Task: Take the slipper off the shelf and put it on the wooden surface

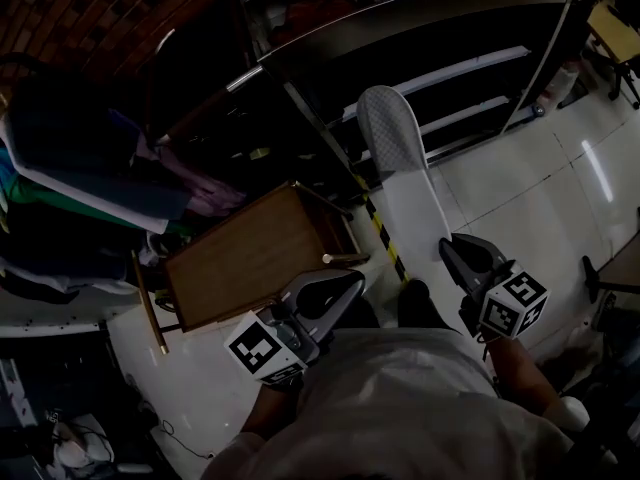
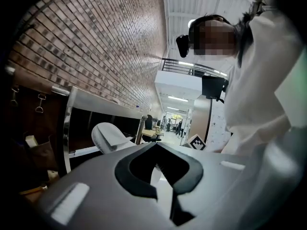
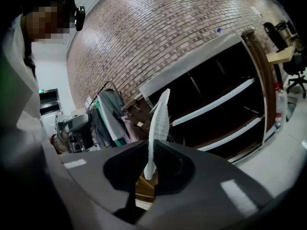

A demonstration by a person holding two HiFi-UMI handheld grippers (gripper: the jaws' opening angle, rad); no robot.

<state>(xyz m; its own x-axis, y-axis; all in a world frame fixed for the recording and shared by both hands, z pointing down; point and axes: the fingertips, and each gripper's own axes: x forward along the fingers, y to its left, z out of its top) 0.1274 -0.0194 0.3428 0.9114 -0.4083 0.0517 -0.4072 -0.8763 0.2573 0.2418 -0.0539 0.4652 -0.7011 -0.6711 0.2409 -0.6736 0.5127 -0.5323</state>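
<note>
1. Slipper: the white slipper is clamped at its heel end between the jaws of the right gripper. In the right gripper view it stands edge-on, rising thin and upright out of the pinched jaws.
2. The right gripper is clenched on the slipper, with the pads pressing both of its faces.
3. In the head view the slipper reaches away from the gripper with its pale sole up. Its grey dotted toe end points toward the shelf. It hangs in the air over the tiled floor, clear of the shelf boards.
4. The left gripper is closed with nothing in it. In its own view the jaw tips meet, and the slipper shows beyond them.
5. The wooden surface is a small brown table. It lies just ahead of the left gripper and left of the slipper, well apart from it.
6. A strip of yellow-and-black tape runs on the floor between the table and the slipper.
7. Hanging clothes crowd the far left.
</note>
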